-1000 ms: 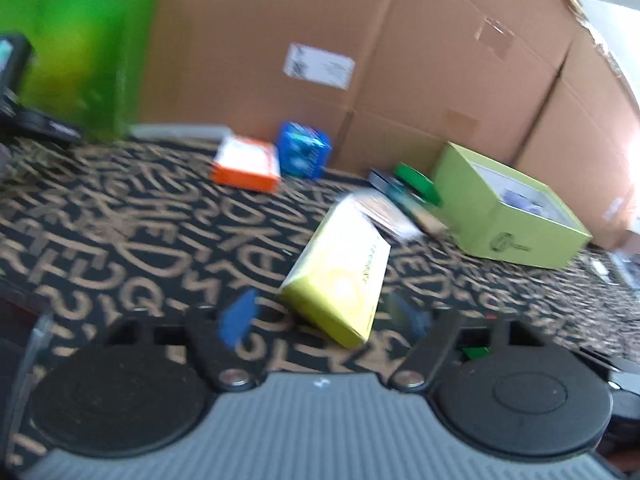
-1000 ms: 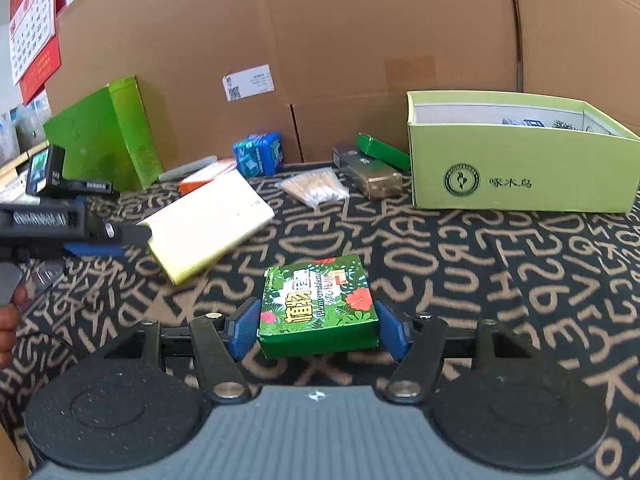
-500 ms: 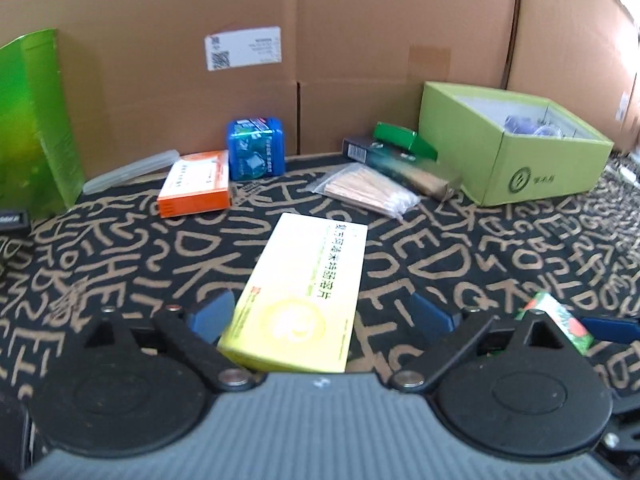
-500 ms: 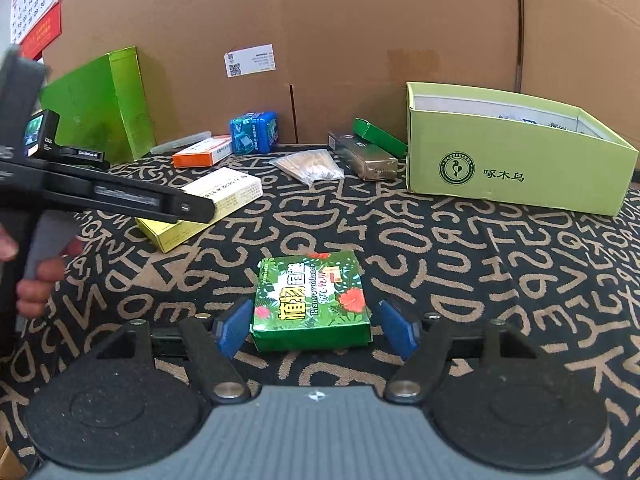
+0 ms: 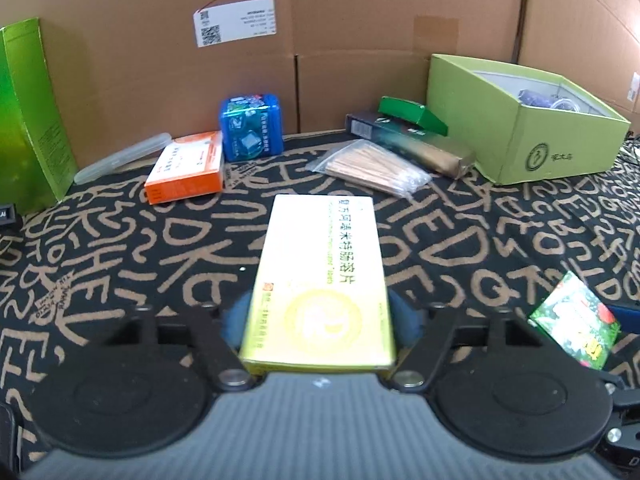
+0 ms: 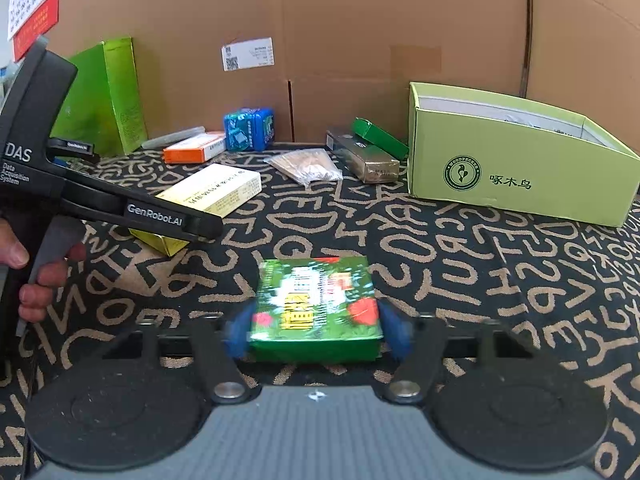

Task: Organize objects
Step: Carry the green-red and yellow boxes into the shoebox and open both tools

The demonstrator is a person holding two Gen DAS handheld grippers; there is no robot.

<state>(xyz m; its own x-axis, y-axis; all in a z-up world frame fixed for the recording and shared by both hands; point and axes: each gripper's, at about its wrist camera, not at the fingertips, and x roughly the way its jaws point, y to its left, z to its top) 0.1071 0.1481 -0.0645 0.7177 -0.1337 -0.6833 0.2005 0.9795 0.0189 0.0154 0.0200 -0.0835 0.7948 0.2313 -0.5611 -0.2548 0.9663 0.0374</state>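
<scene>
- Left wrist view: our left gripper (image 5: 320, 316) has come squarely over the yellow box (image 5: 320, 280) on the desk (image 5: 120, 248); its jaws are closing, blue pads blurred, contact unclear. A lift looks near.
- Right wrist view: our right gripper (image 6: 314, 330) is closing around the green floral box (image 6: 316, 304); motion blur hides whether pads touch.

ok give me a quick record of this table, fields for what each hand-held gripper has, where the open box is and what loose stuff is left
left hand-held gripper: closing around the yellow box
right hand-held gripper: closing around the green floral box
open box: light green box, far right, by the cardboard wall
loose items at back: orange box, blue pack, bag of sticks
surface: black patterned cloth
</scene>
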